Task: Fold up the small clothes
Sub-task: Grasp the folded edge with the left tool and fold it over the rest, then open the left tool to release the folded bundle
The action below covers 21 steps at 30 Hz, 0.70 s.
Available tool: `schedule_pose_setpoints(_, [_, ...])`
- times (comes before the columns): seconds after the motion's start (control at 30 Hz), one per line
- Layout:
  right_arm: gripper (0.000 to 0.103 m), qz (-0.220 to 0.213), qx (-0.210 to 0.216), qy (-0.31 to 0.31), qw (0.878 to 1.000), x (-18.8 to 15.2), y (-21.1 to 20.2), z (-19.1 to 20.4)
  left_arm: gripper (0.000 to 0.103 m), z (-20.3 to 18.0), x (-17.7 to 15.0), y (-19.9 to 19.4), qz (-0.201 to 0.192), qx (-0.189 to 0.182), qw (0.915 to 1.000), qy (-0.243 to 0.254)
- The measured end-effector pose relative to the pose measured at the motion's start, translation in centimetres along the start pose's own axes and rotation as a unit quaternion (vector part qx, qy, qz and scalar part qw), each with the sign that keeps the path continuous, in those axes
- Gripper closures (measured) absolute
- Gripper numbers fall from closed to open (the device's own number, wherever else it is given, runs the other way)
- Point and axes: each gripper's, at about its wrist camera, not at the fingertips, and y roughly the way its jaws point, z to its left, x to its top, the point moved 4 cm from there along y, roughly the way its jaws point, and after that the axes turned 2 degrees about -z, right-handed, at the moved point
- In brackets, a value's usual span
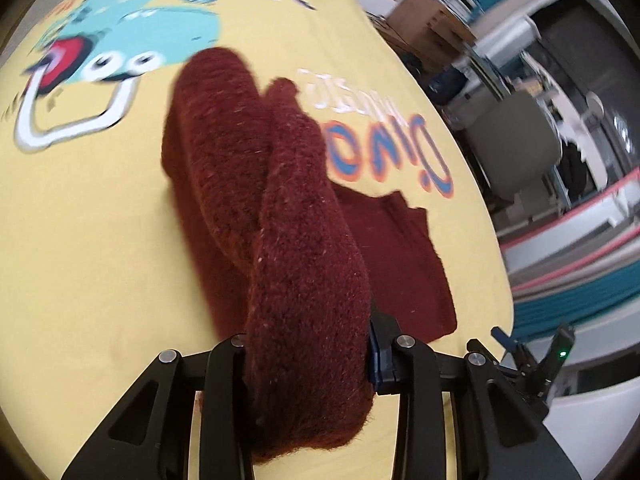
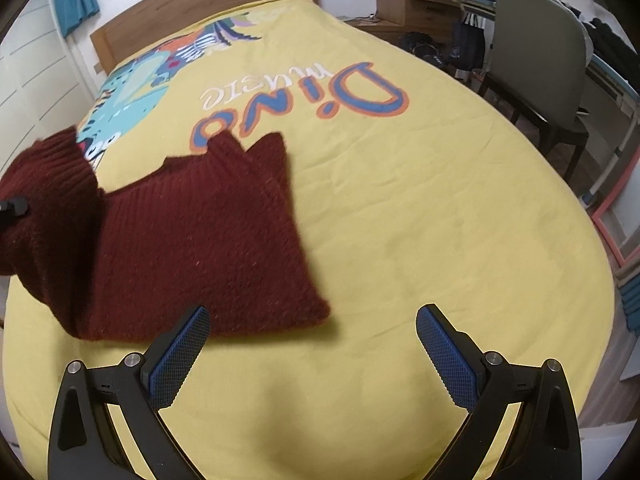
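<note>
Item: dark red knitted garment (image 2: 208, 232), lying on a yellow printed bedspread (image 2: 400, 220), one thick fold of it lifted off the spread at the left; left gripper (image 1: 308, 364) clamped on that raised fold, wool bulging between the jaws; right gripper (image 2: 312, 344) with jaws wide apart and nothing between them, hovering over bare spread just beside the garment's near right corner; wooden headboard (image 2: 200, 4) at the far end; grey chair (image 2: 536, 80) beside the bed.

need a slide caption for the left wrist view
Left gripper shut on a maroon knit, lifting one end off the yellow bedspread.
</note>
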Motion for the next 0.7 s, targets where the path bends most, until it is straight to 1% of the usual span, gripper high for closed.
schedule_pose_setpoints(0.13, [0.000,-0.002,-0.007,0.013,1.000,0.5,-0.3,-1.3,0.075,-4.5,0.3,4.1,0.021,0.006,0.9994,0.025])
schedule_pose_setpoints(0.2, [0.000,-0.002,-0.010,0.021,1.000,0.5,-0.5,-2.1,0.075,-6.0,-0.1,6.5,0.031,0.023,0.9986,0.037])
schedule_pose_setpoints(0.23, [0.000,0.000,-0.012,0.024,1.000,0.4,-0.5,-2.5,0.075,-6.9,-0.4,8.0,0.040,0.040,0.9972,0.048])
schedule_pose_setpoints(0.3, [0.000,0.006,-0.017,0.025,1.000,0.2,-0.6,-3.2,0.074,-7.8,-0.9,10.2,0.052,0.064,0.9946,0.063])
schedule_pose_setpoints(0.33, [0.000,0.007,-0.022,0.026,0.999,0.1,-0.7,-3.5,0.074,-7.8,-1.2,10.7,0.056,0.070,0.9938,0.067])
schedule_pose_setpoints(0.43, [0.000,0.012,-0.030,0.032,0.999,-0.3,-0.9,-4.8,0.068,-7.3,-2.1,12.3,0.065,0.085,0.9922,0.064])
schedule_pose_setpoints(0.47, [0.000,0.014,-0.031,0.035,0.999,-0.4,-0.9,-5.2,0.063,-7.4,-2.3,12.6,0.067,0.091,0.9915,0.066])
schedule_pose_setpoints(0.57, [0.000,0.023,-0.038,0.037,0.998,-0.9,-0.7,-6.1,0.058,-7.7,-2.4,13.4,0.071,0.110,0.9895,0.062])
schedule_pose_setpoints(0.63, [0.000,0.028,-0.038,0.039,0.998,-1.1,-0.4,-6.3,0.051,-7.7,-2.5,13.3,0.073,0.119,0.9883,0.061])
schedule_pose_setpoints(0.67, [0.000,0.031,-0.037,0.041,0.998,-1.3,-0.3,-6.4,0.039,-8.1,-2.4,13.4,0.073,0.119,0.9883,0.060])
schedule_pose_setpoints(0.7, [0.000,0.033,-0.035,0.045,0.998,-1.4,-0.1,-6.4,0.025,-8.2,-2.4,13.3,0.073,0.114,0.9890,0.059])
